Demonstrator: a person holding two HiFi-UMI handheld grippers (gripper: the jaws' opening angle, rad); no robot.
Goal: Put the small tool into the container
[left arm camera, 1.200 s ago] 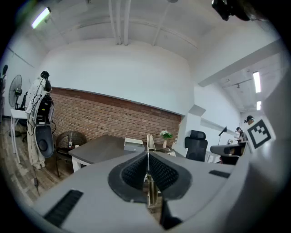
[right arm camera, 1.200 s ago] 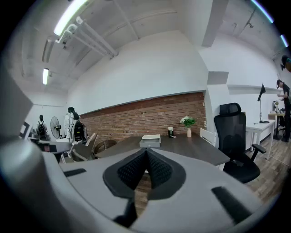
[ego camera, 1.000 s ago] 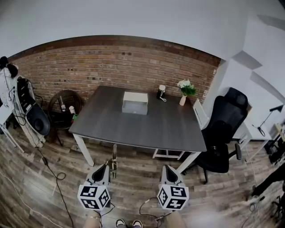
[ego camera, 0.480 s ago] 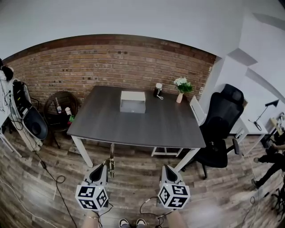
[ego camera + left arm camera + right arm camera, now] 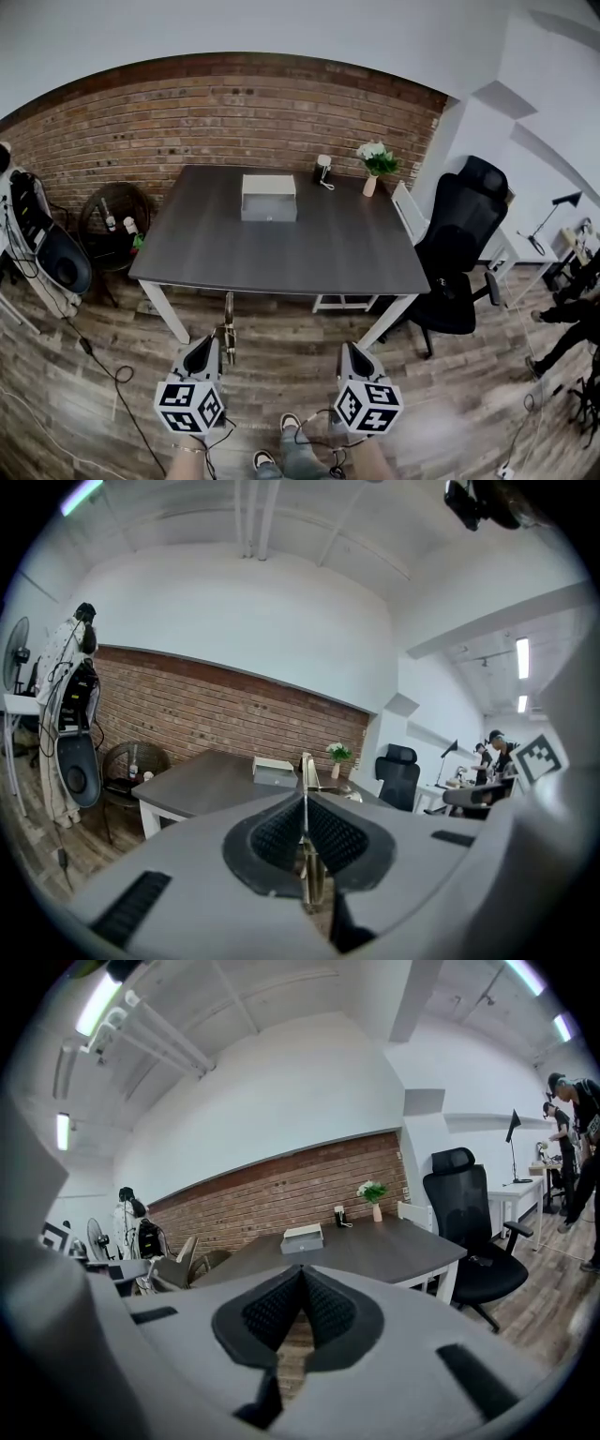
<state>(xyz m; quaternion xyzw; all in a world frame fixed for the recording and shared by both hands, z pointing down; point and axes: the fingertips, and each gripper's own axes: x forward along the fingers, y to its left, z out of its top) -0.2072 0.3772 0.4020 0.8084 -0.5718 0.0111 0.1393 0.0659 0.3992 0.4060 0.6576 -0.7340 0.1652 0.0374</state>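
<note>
Brick wall (image 5: 216, 122) backs the dark bench (image 5: 281, 253) carrying a grey container (image 5: 269, 199); left hand-held gripper (image 5: 212, 345) pinches the small tool (image 5: 228, 323), right hand-held gripper (image 5: 350, 351) closed, empty.

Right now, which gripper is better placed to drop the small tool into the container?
Left: the left gripper is shut on the small tool; the right gripper is shut, empty. The container sits ahead.
</note>
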